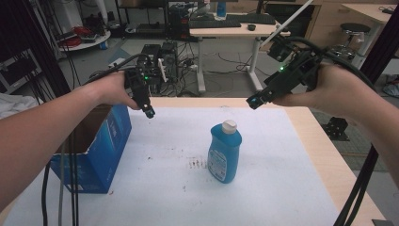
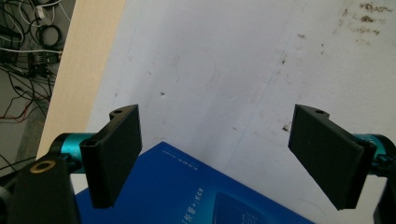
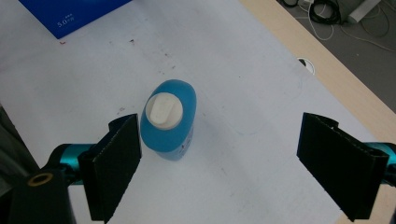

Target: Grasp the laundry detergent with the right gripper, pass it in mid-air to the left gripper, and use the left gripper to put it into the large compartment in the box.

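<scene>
Standing upright mid-surface [image 1: 282, 188]: blue plastic bottle with white cap [image 1: 224, 151], right of the open blue cardboard box [image 1: 101, 150]. Hovering above the bottle, right tool [image 1: 254, 101] spread wide, seemingly lining up a grasp. Waiting over the box's far corner, left tool [image 1: 149, 112], likewise wide.

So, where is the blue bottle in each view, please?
High view: the bottle stands upright right of centre on the white mat.
Left gripper view: the bottle is not in it; a blue box lies below the jaws.
Right gripper view: the bottle is left of centre, seen from above, white cap towards the camera.
Shared landmark: the blue box, at the mat's left edge in the high view and at the top left in the right gripper view.
</scene>
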